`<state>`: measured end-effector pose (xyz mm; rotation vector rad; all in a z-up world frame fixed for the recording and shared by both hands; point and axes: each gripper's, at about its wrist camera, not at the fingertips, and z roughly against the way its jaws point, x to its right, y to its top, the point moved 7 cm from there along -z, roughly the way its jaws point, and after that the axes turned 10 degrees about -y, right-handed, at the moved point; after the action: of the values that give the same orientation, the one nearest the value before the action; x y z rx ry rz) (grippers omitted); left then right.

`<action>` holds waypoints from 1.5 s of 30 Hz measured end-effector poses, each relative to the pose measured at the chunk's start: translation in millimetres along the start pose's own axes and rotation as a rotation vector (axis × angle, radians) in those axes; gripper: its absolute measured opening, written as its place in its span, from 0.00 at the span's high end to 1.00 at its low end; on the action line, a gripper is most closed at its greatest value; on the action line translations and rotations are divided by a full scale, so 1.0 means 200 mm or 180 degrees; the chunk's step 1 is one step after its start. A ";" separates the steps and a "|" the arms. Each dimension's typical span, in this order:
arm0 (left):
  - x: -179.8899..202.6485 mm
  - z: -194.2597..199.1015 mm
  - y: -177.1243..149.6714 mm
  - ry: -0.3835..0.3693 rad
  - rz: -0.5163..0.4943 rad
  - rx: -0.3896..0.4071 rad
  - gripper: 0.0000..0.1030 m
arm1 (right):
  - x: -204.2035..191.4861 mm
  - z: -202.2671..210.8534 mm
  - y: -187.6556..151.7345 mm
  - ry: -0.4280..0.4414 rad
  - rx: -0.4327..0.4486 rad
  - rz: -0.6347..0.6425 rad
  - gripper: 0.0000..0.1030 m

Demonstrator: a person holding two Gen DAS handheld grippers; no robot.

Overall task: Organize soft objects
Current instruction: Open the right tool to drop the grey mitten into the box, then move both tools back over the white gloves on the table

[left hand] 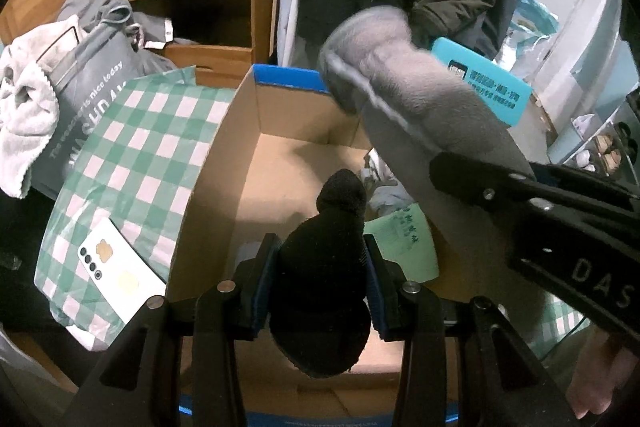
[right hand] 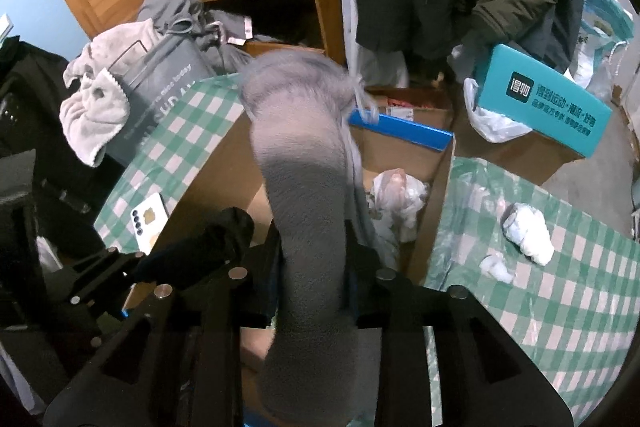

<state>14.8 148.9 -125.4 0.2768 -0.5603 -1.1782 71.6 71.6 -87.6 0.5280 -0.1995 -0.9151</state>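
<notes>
Left gripper (left hand: pixel 323 269) — fuzzy black sock (left hand: pixel 328 259) | right gripper (right hand: pixel 312 259) — seemingly pinching fleecy grey sock (right hand: pixel 304 163)

Box (left hand: pixel 224 163) on checked cloth (left hand: pixel 132 147); phone (left hand: pixel 116 267) left of box; sock (left hand: pixel 332 259) above box interior.

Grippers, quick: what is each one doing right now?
Left gripper: closed on the black sock, over the cardboard box.
Right gripper: grey sock between its fingers; grip cannot be told.

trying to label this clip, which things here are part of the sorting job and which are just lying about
Job: black sock in left gripper; grey sock in right gripper; cardboard box.
Lying about: phone, checked cloth, teal box, grey towel.
</notes>
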 end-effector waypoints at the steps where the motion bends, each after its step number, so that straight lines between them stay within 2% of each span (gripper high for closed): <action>1: 0.00 0.00 0.00 0.0019 -0.0002 -0.0015 0.61 | 0.00 0.00 0.00 -0.0007 0.0007 -0.0003 0.71; 6: 0.00 0.01 0.00 0.0059 0.0023 0.0002 0.58 | 0.07 0.03 0.00 -0.0013 0.0041 -0.0122 0.65; 10: 0.02 0.03 0.01 -0.0005 0.0045 0.0068 0.49 | 0.12 0.06 0.01 -0.0008 0.0095 -0.0207 0.57; 13: 0.05 0.05 0.02 -0.0040 0.0028 0.0107 0.49 | 0.15 0.09 0.01 -0.0027 0.0135 -0.0257 0.56; 17: 0.10 0.05 0.02 -0.0105 -0.0017 0.0118 0.48 | 0.21 0.13 -0.01 -0.0053 0.0168 -0.0307 0.49; 45: 0.50 0.01 -0.02 -0.0267 -0.0473 0.0012 0.46 | 0.71 0.26 -0.28 -0.0402 0.0140 -0.0698 0.48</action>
<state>37.5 54.6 -99.3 0.2768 -0.6233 -1.3373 97.6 -87.1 -80.3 0.5402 -0.2802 -1.1612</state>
